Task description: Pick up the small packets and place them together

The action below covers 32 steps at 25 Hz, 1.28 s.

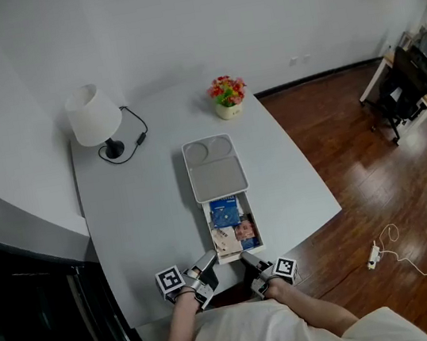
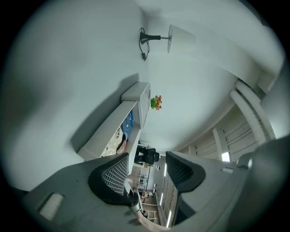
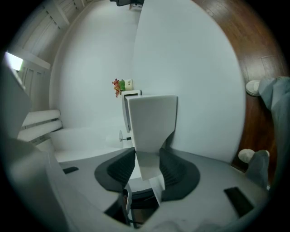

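Right gripper (image 1: 249, 259) clamped on the white box (image 1: 216, 175); left gripper (image 1: 208, 261) empty.
At lower centre of the head view, the right gripper's jaws stand narrow, pressed on the near end wall of the white box, which lies on the grey surface (image 1: 139, 209). The small packets (image 1: 232, 225) lie in the box's open lower half, below its lid. The left gripper sits just left of the box's near corner, its jaws a little apart with nothing between them. A lamp (image 1: 96, 116) stands at upper left and a flower pot (image 1: 227, 96) at upper centre.
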Motion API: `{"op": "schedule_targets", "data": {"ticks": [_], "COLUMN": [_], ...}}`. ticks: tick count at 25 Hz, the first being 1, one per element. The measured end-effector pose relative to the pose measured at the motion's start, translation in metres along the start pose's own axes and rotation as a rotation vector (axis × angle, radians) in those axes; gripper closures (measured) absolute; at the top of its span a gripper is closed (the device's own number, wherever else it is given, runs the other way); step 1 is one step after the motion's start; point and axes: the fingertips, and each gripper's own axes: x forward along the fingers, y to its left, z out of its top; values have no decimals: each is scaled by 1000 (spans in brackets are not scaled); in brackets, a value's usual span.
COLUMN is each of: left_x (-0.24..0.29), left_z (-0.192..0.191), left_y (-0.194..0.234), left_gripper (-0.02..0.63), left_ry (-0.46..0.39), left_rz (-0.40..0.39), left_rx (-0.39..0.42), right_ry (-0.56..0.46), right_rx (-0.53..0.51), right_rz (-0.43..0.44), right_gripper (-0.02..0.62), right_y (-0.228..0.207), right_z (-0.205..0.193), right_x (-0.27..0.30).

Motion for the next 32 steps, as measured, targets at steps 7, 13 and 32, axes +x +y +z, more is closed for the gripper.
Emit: {"op": "schedule_targets", "data": {"ticks": [7, 13, 32], "left_x": [4, 7, 7], "left_z": [-2, -3, 17], "left_y": [3, 3, -45], "left_gripper": [367, 367, 365], "left_ry": [6, 11, 3], "left_rz": [3, 5, -35], "left_rx": [-8, -8, 303], "right_ry": [33, 243, 181], "right_rx": [12, -156, -1260], "right_rz": [-9, -51, 68], "right_gripper": [430, 382, 380], "right_y": [-2, 3, 172], "right_z": [-2, -32, 15], "right_x": [-6, -1, 12]}}
